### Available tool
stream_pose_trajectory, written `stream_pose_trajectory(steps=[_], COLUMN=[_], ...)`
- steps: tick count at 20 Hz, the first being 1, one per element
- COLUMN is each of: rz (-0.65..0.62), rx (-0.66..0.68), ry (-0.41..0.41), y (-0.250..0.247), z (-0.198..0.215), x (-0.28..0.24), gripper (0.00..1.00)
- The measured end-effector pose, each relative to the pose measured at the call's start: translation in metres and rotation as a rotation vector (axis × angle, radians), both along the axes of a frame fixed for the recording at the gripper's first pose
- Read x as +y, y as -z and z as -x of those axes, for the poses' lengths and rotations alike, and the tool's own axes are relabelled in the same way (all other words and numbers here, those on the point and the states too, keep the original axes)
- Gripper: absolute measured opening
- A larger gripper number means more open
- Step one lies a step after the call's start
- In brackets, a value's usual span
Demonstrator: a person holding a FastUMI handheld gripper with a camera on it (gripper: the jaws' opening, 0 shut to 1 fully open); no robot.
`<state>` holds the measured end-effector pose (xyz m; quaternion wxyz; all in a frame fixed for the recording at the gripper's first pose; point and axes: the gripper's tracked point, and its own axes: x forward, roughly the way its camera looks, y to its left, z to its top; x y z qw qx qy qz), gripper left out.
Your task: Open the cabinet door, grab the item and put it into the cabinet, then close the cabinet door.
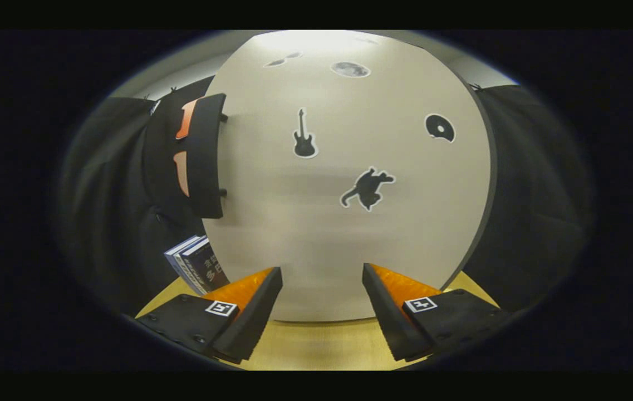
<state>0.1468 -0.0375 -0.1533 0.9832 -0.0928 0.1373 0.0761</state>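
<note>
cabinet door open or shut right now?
Shut, as far as it shows. The cabinet door faces the gripper flat, handle untouched at its edge, no interior showing. Fingers are spread apart, holding nothing.

You face a smooth, matt cabinet door (294,234); at your 6 o'clock, pale wood-grain tabletop (316,345); glossy book covers (196,264) at 9.

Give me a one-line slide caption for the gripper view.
Open gripper faces the closed cabinet door with stickers, handle at its edge, books standing beside it.
</note>
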Motion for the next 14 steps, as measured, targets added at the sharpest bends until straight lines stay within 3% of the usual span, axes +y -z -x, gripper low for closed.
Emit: stream_pose_trajectory(steps=[7, 14], rz=[-0.039, -0.039], rx=[-0.089, -0.155], ry=[0.027, 0.055], y=[-0.076, -0.111], z=[0.034, 0.07], x=[-0.044, -0.081], gripper=[0.95, 0.96])
